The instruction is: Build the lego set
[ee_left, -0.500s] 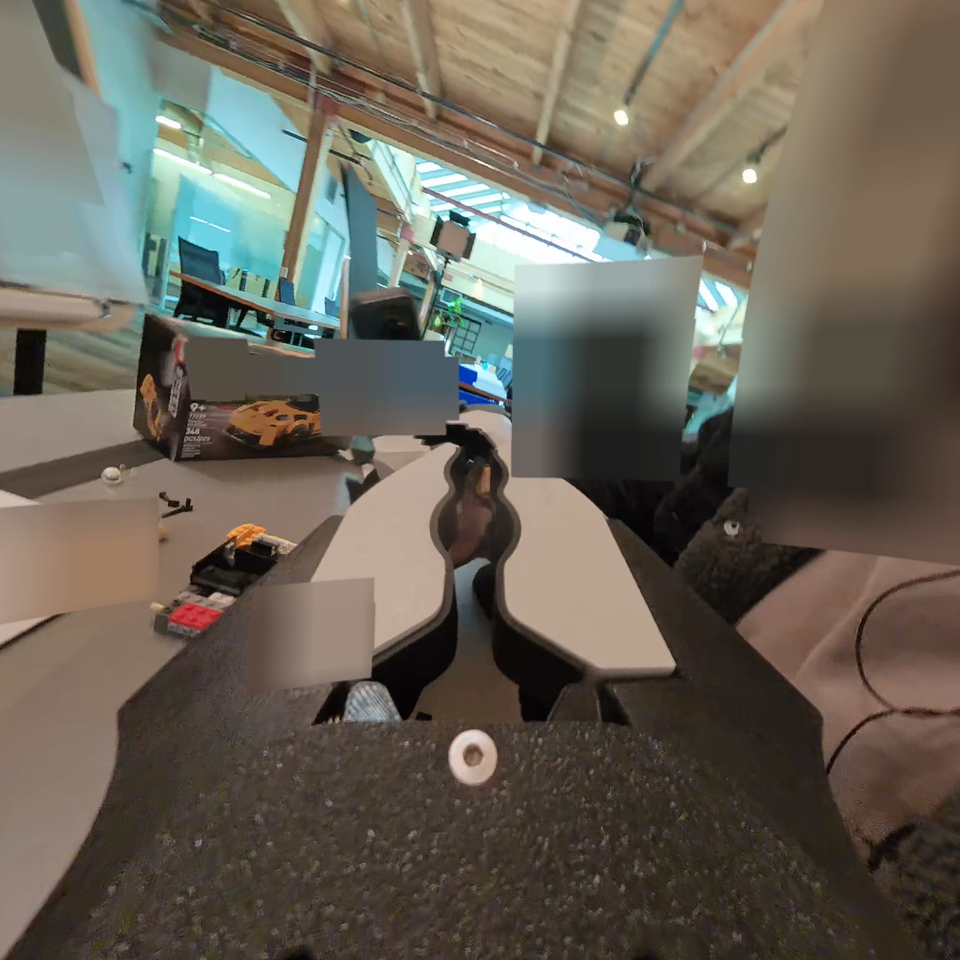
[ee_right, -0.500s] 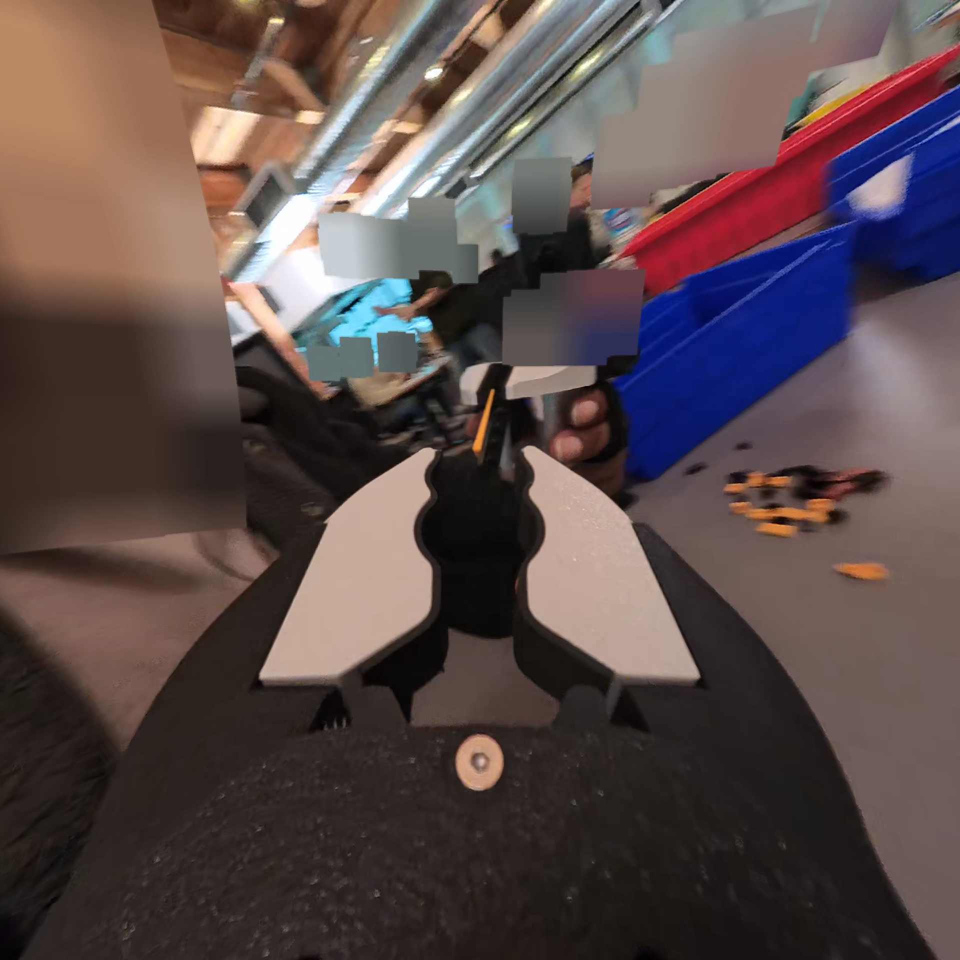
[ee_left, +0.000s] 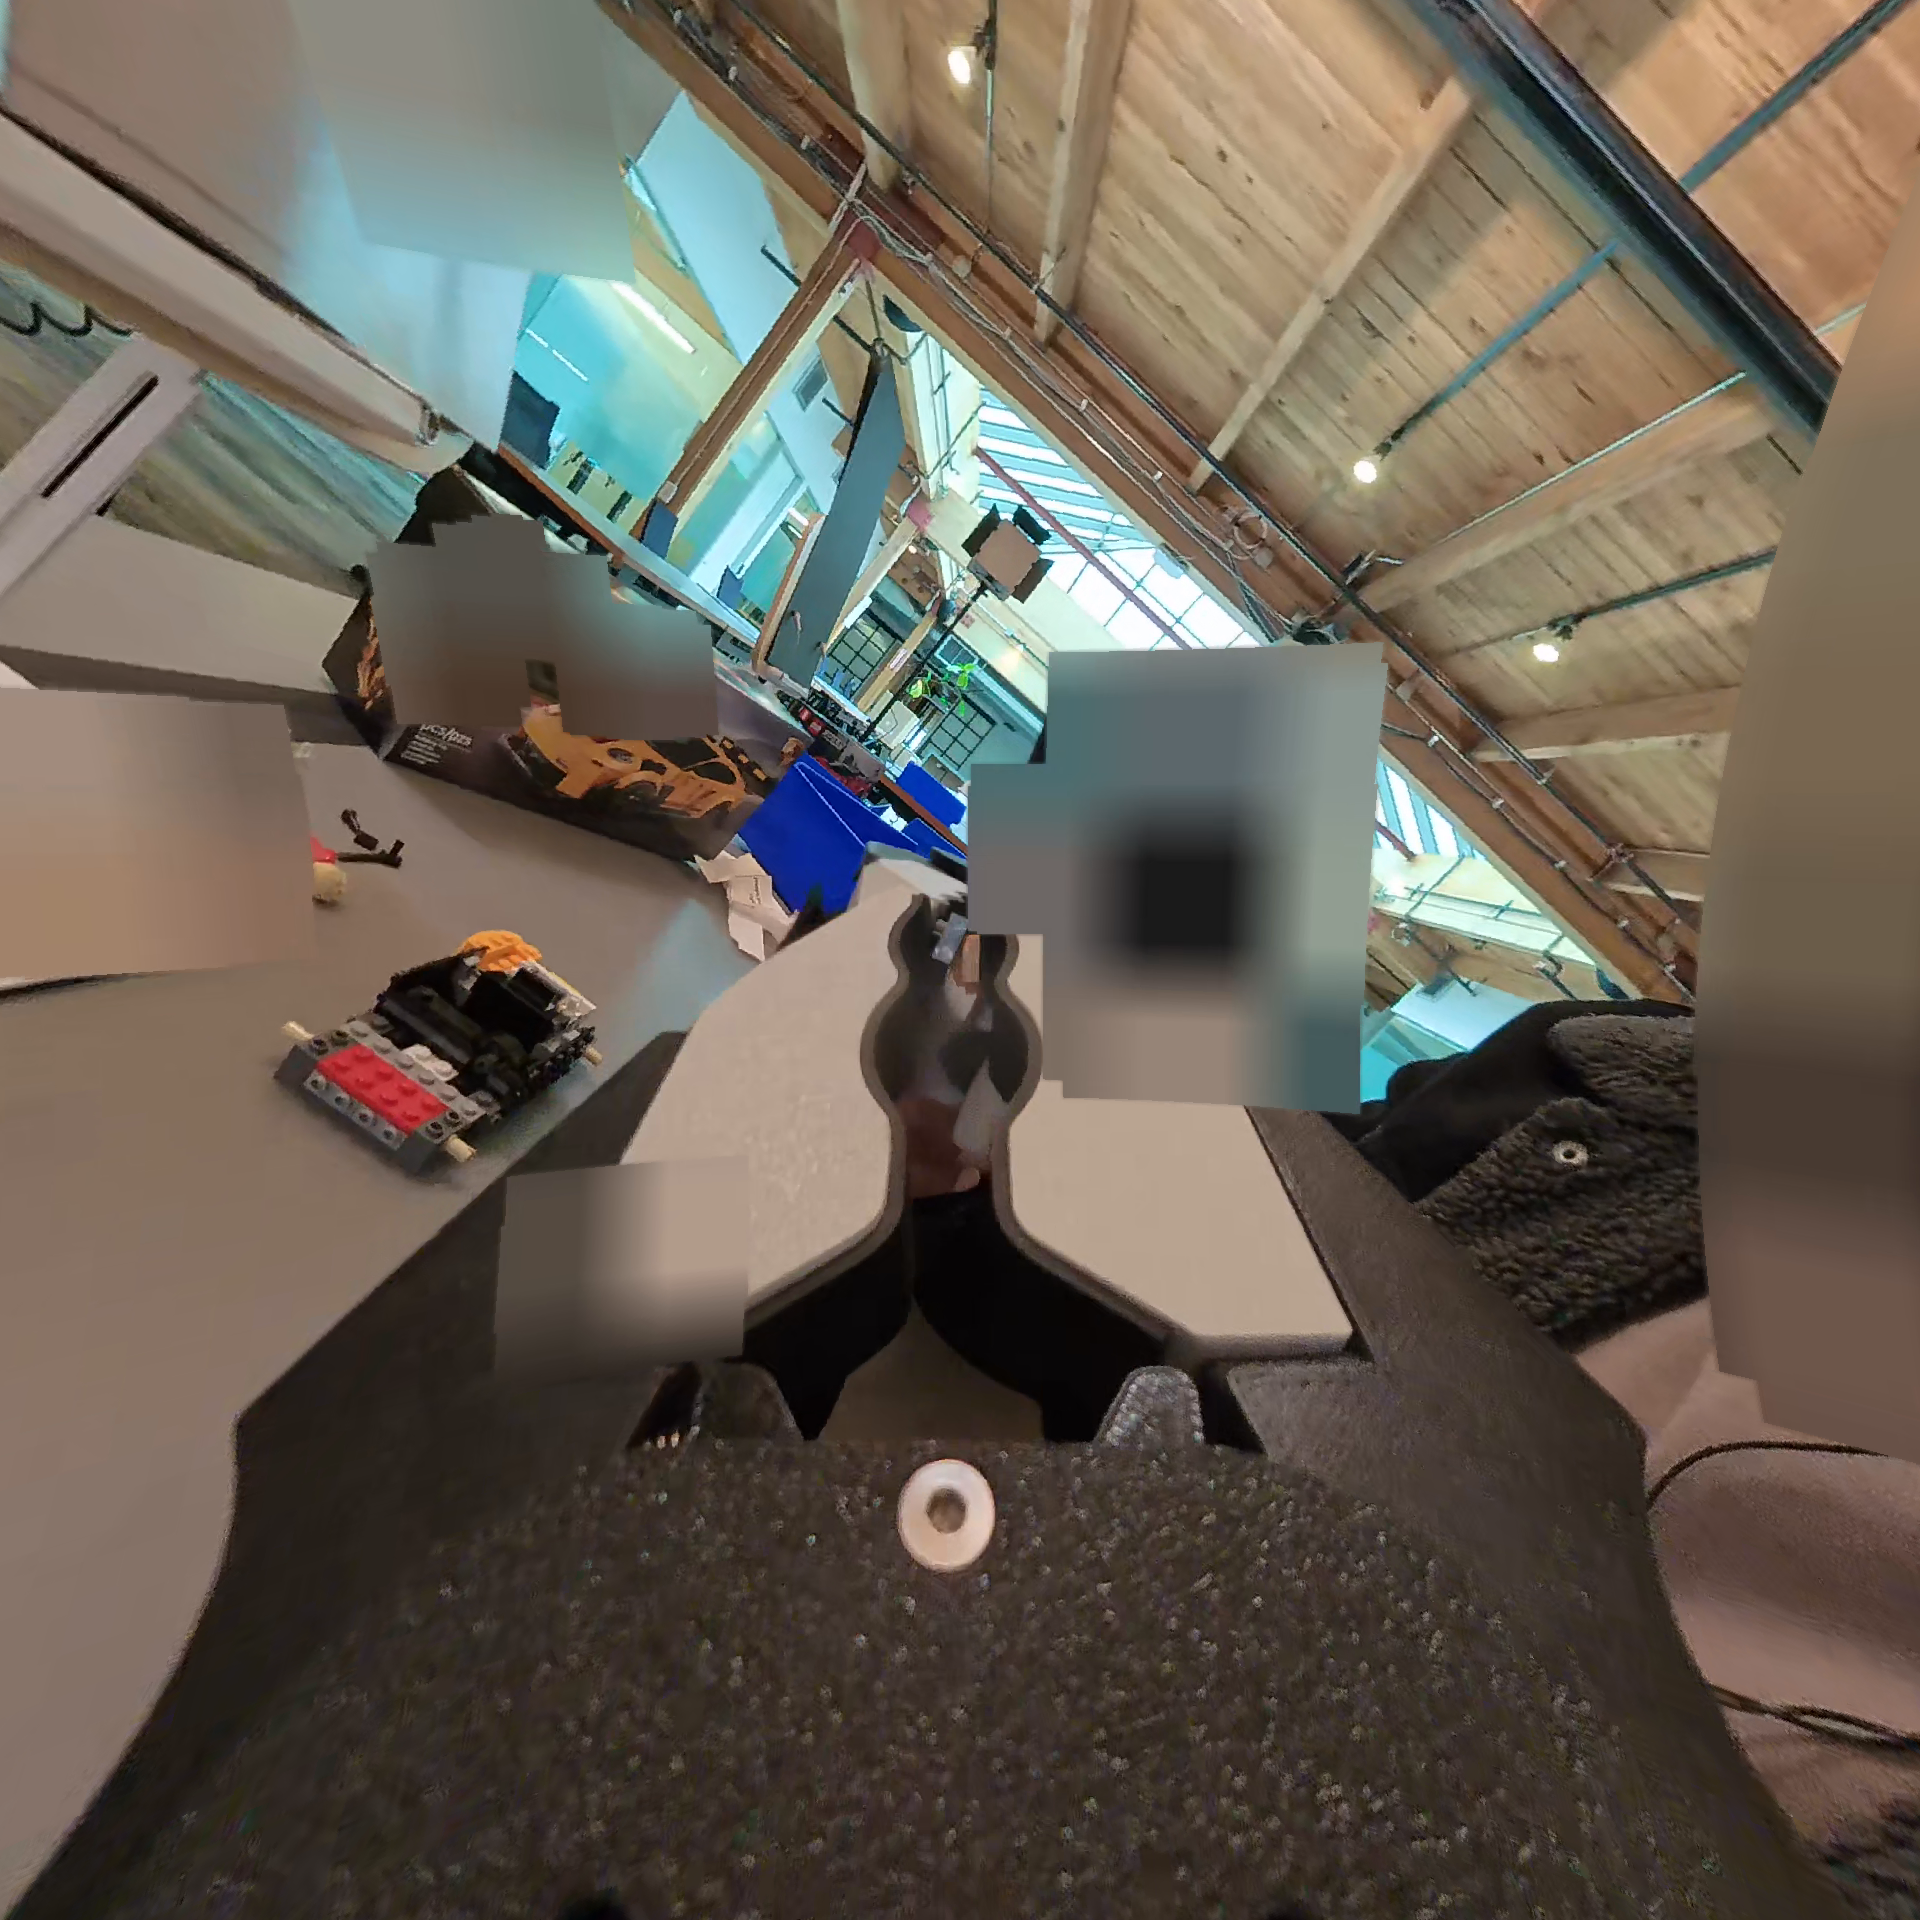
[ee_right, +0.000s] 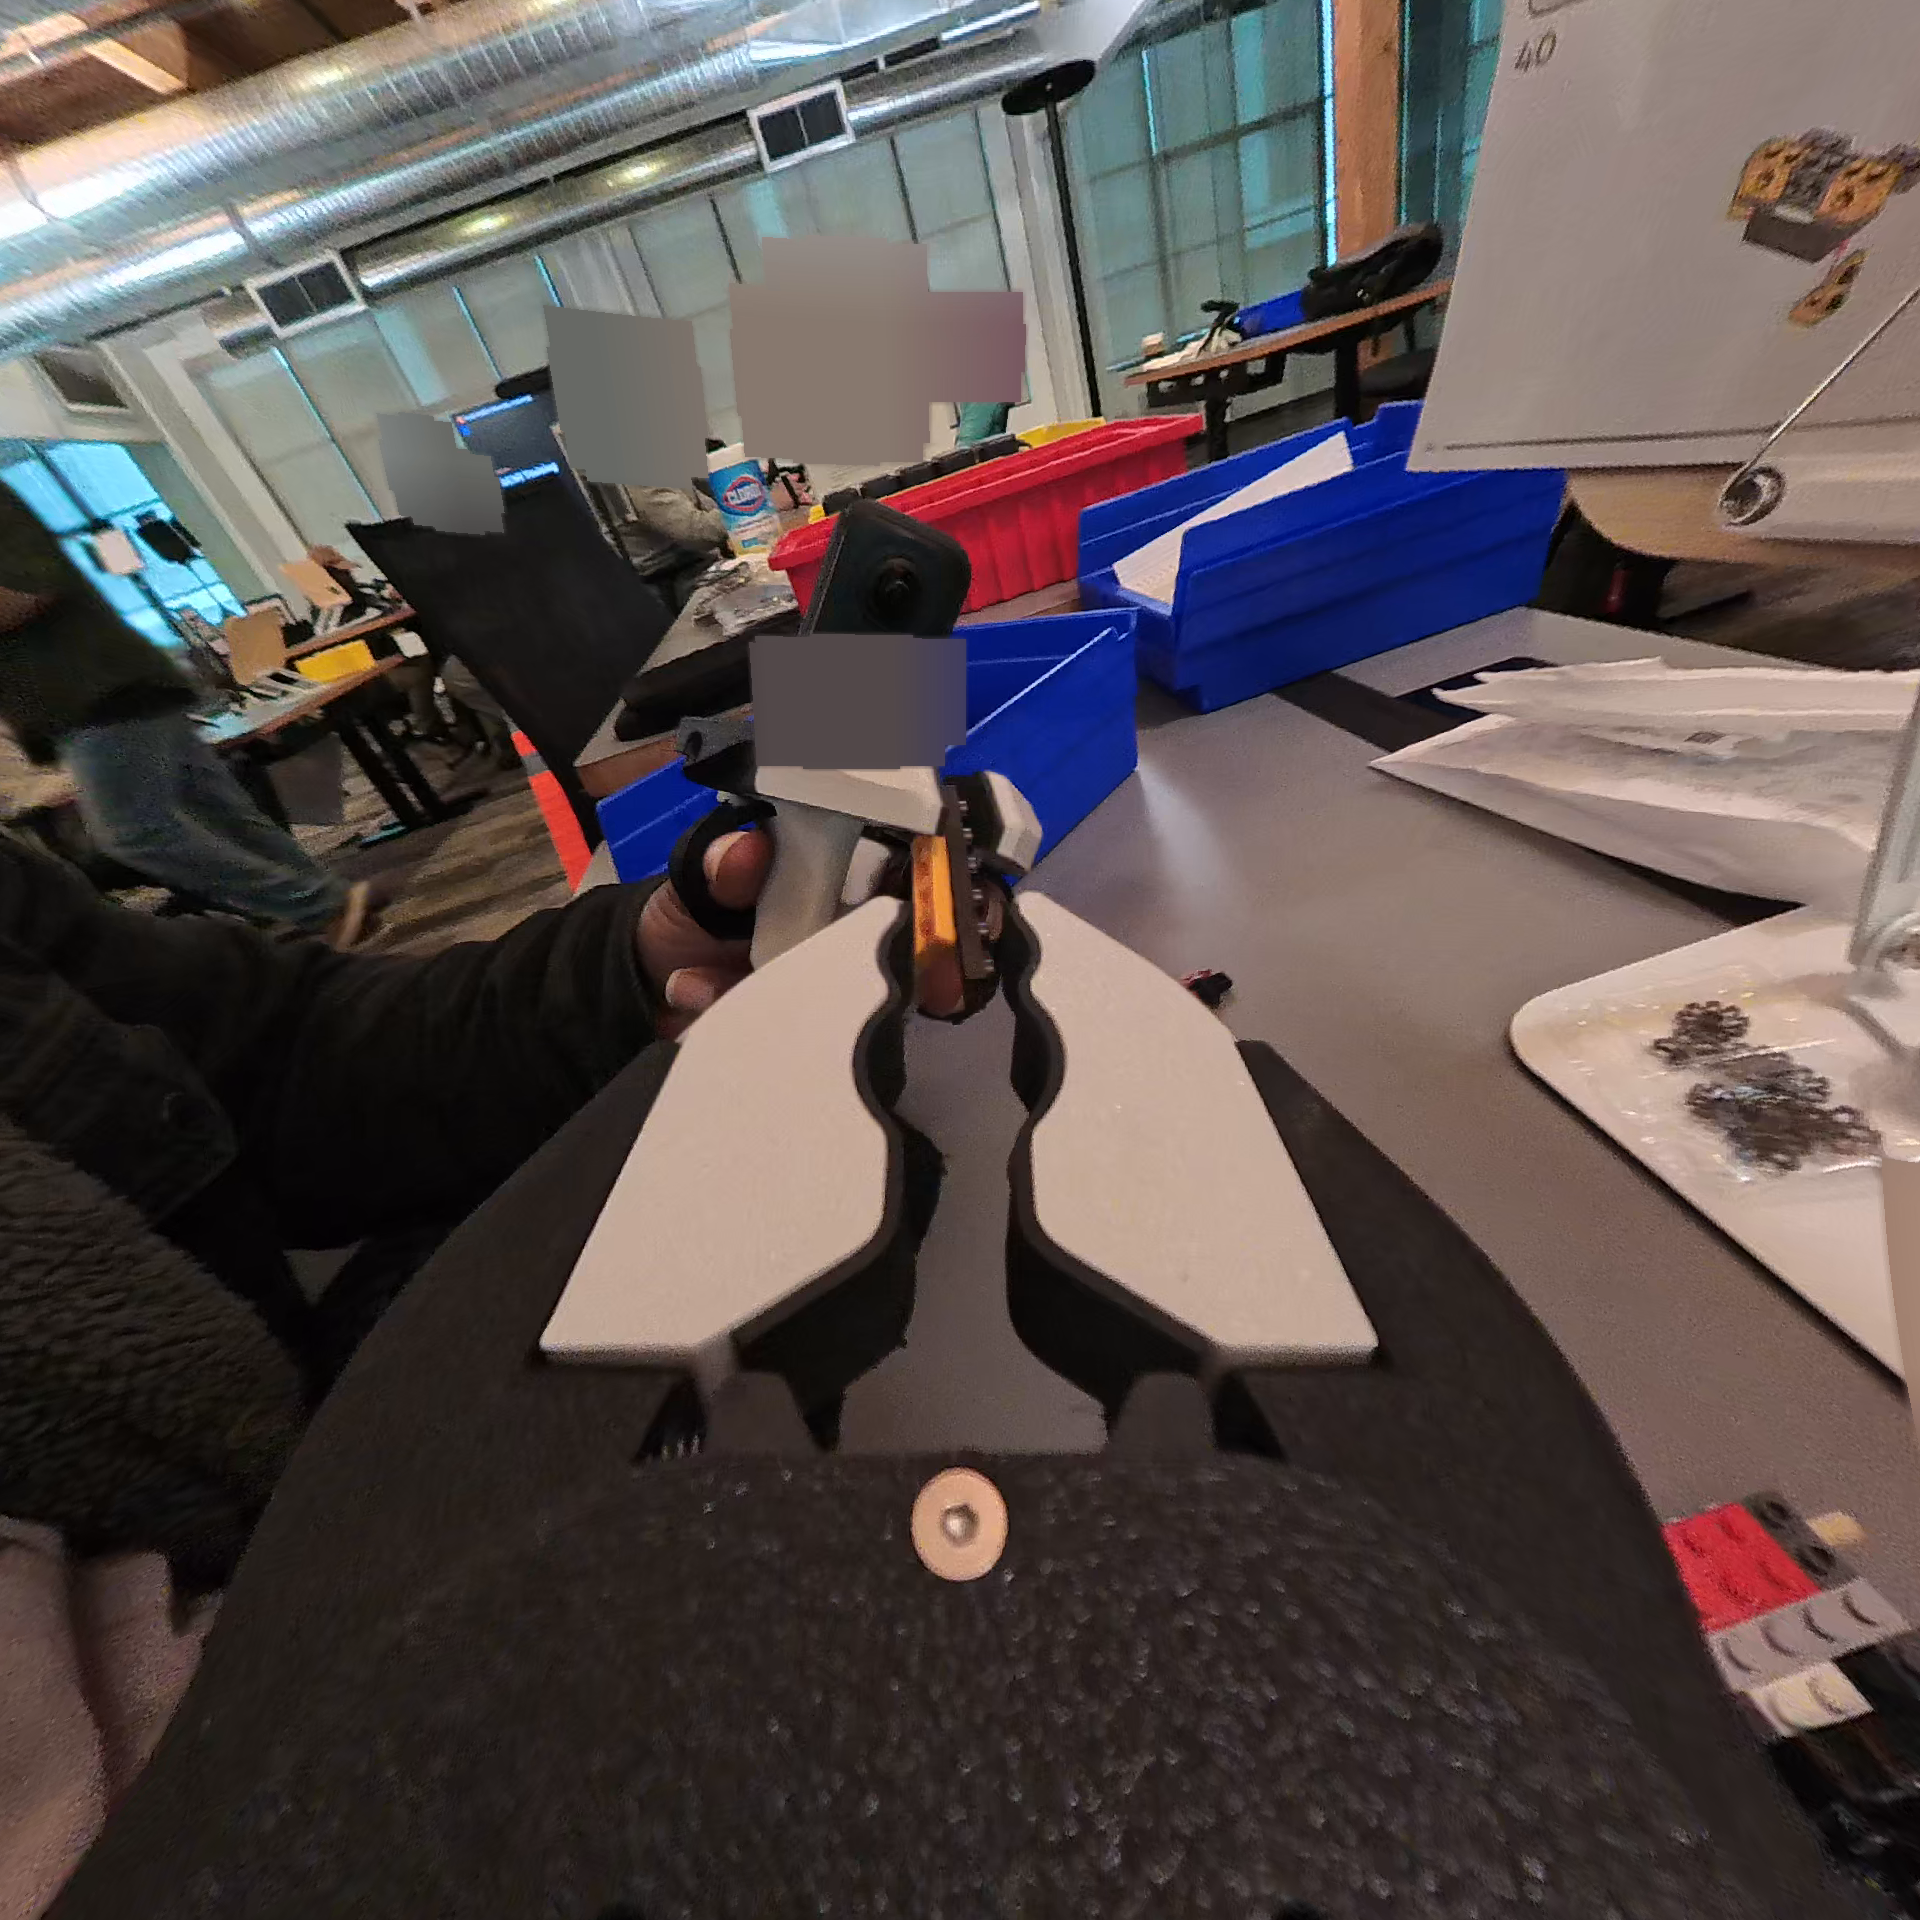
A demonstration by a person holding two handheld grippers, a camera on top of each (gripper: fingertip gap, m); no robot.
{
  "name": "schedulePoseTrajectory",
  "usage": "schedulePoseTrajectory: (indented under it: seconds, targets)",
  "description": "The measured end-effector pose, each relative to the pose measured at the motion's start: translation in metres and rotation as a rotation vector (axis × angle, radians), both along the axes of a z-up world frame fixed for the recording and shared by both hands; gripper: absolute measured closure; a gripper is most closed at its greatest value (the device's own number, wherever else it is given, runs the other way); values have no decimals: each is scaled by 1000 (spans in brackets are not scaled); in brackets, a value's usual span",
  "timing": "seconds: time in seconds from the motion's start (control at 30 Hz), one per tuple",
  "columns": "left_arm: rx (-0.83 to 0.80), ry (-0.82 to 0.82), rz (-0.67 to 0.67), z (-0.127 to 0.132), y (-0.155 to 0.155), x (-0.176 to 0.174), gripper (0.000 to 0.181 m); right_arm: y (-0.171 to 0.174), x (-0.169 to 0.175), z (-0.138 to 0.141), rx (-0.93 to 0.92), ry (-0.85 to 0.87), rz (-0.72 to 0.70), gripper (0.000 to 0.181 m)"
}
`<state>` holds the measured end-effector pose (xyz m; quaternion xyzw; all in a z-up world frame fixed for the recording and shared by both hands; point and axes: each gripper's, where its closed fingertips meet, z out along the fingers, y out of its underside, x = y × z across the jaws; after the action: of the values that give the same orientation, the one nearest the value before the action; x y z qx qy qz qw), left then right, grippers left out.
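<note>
A small orange-and-dark-grey lego subassembly [ee_right: 951, 914] is held in the air between both grippers. My right gripper [ee_right: 956, 930] is shut on its near end. My left gripper [ee_right: 961, 821] faces it, held by a hand [ee_right: 707, 914], with its white fingers closed on the far end of the dark plate. In the left wrist view my left gripper [ee_left: 954, 935] is nearly closed on a small grey part; a blur patch hides the rest. The partly built black, red and grey car chassis [ee_left: 447, 1049] sits on the grey table to the left, and also shows in the right wrist view [ee_right: 1766, 1621].
The lego box [ee_left: 623, 769] stands behind the chassis. Blue bins [ee_right: 1320, 561] and a red bin [ee_right: 997, 499] stand at the back. Paper bags [ee_right: 1662, 769], a white tray [ee_right: 1621, 1122] with bagged black parts and an instruction booklet [ee_right: 1662, 229] on a stand are at right. Less than 4 cm separates the two grippers' tips.
Both grippers have swung and tilted, and the views have rotated. The left gripper now stands closer to the right one, with the orange-and-grey piece between them.
</note>
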<state>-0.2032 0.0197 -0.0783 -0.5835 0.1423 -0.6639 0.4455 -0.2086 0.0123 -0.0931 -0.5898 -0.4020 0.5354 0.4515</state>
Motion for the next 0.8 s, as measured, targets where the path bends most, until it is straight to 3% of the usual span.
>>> schedulePoseTrajectory:
  seconds: [0.17,0.37,0.47,0.8]
  targets:
    - [-53,-22,-21,-2,1,1,172,-1,1,-1,46,2,-13,170]
    - [50,-27,-73,8,-13,4,159,-11,7,7,-161,130,121,170]
    - [145,61,-79,8,-22,10,152,-17,16,16,-285,213,215,170]
    - [192,155,-55,4,-26,20,169,-25,18,13,-353,236,261,170]
